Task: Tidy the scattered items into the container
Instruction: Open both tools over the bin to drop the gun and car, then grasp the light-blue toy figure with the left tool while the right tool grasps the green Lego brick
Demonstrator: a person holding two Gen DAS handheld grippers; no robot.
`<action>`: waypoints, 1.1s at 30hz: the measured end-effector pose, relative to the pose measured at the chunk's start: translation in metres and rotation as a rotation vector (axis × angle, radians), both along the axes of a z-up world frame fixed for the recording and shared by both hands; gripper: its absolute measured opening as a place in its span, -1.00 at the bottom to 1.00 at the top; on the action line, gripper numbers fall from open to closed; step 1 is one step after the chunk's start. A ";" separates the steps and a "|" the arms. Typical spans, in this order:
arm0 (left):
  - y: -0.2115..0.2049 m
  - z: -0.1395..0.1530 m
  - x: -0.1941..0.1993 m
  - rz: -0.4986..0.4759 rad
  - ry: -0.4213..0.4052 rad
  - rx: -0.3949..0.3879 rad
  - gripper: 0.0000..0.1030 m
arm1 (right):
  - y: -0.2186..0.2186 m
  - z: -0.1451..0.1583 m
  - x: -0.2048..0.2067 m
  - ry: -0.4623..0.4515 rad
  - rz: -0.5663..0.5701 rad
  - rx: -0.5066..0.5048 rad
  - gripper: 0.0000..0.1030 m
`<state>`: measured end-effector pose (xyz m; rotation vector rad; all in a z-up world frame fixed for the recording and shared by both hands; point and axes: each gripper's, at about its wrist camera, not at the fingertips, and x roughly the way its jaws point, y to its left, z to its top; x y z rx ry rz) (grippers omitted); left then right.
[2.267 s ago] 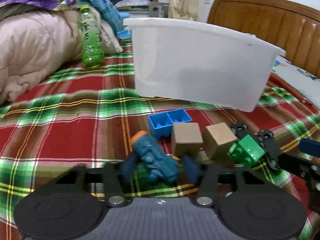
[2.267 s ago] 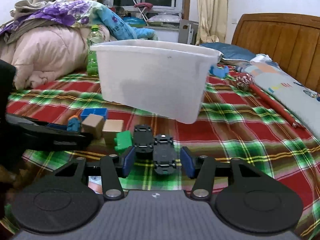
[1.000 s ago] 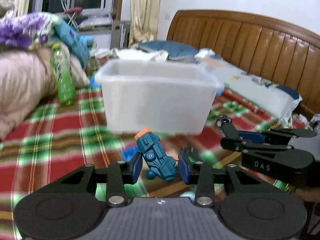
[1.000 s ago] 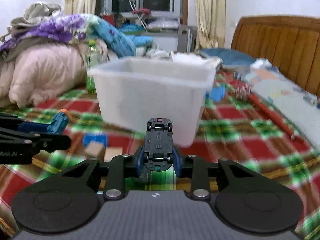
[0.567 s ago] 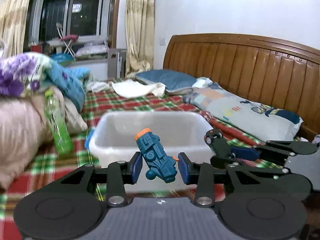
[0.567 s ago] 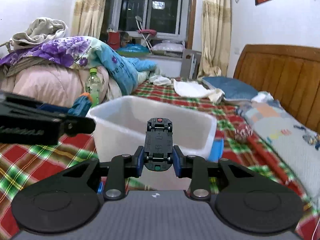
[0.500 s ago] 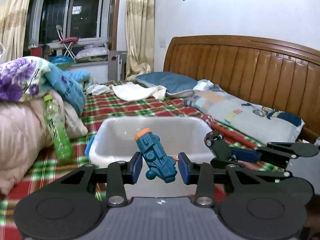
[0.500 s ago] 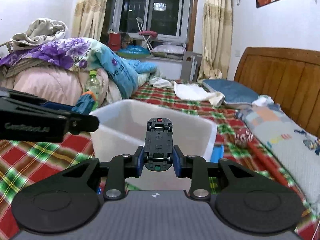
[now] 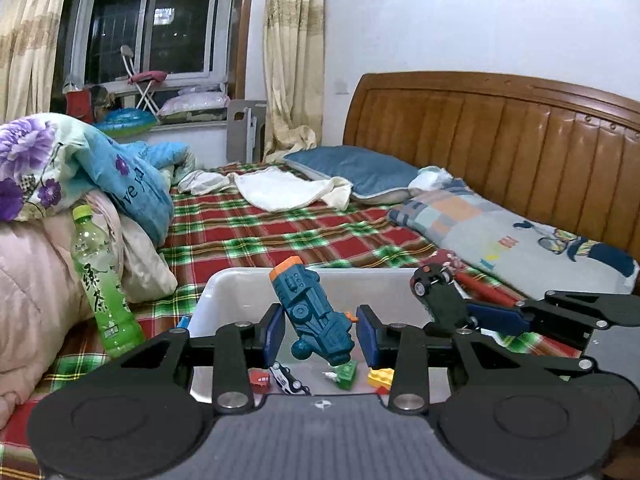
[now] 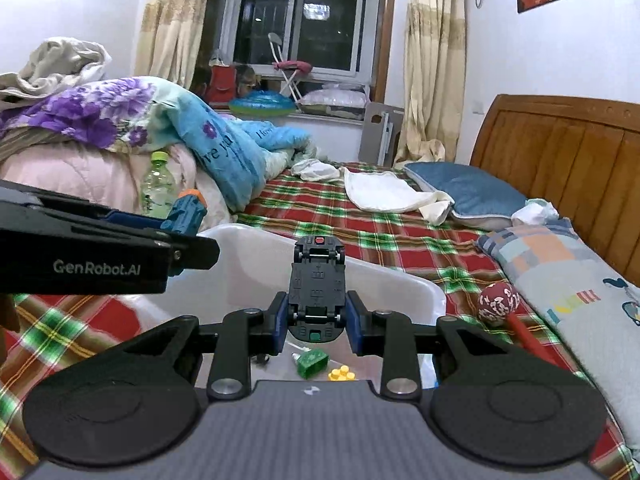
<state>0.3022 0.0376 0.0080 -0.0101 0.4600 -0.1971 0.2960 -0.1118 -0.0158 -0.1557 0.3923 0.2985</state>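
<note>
Though unseen from right: red piece (image 9: 259,380)

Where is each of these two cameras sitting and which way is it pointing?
Left wrist view: sits on the left gripper, looking forward over the white plastic bin toward the wooden headboard; its jaws hold a teal toy truck, with the right gripper at right.
Right wrist view: sits on the right gripper, facing the window; its jaws hold an upside-down black toy car, with the left gripper at left.
Shared: bin, both toys, green drink bottle.
</note>
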 end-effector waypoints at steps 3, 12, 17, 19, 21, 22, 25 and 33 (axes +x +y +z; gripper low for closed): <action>-0.005 -0.010 0.017 0.004 0.022 0.008 -0.17 | -0.002 -0.007 0.018 0.041 -0.014 0.020 -0.37; -0.011 -0.045 0.048 0.009 0.116 0.030 -0.17 | -0.010 -0.035 0.048 0.158 -0.053 0.035 -0.36; -0.006 -0.049 0.046 0.026 0.135 0.025 0.09 | -0.011 -0.038 0.048 0.170 -0.061 0.029 -0.05; -0.003 -0.045 0.042 0.037 0.127 0.013 0.14 | -0.011 -0.035 0.044 0.159 -0.060 0.020 -0.05; 0.000 -0.039 0.036 0.033 0.117 -0.005 0.15 | -0.010 -0.031 0.040 0.150 -0.055 0.017 -0.05; 0.001 -0.035 0.032 0.033 0.109 -0.007 0.16 | -0.009 -0.029 0.037 0.145 -0.054 0.015 -0.05; 0.003 -0.025 0.016 0.024 0.082 -0.004 0.20 | -0.008 -0.022 0.027 0.129 -0.054 0.014 -0.05; 0.006 -0.020 -0.049 0.012 0.052 -0.019 0.27 | -0.012 -0.008 -0.023 0.066 -0.036 0.026 0.06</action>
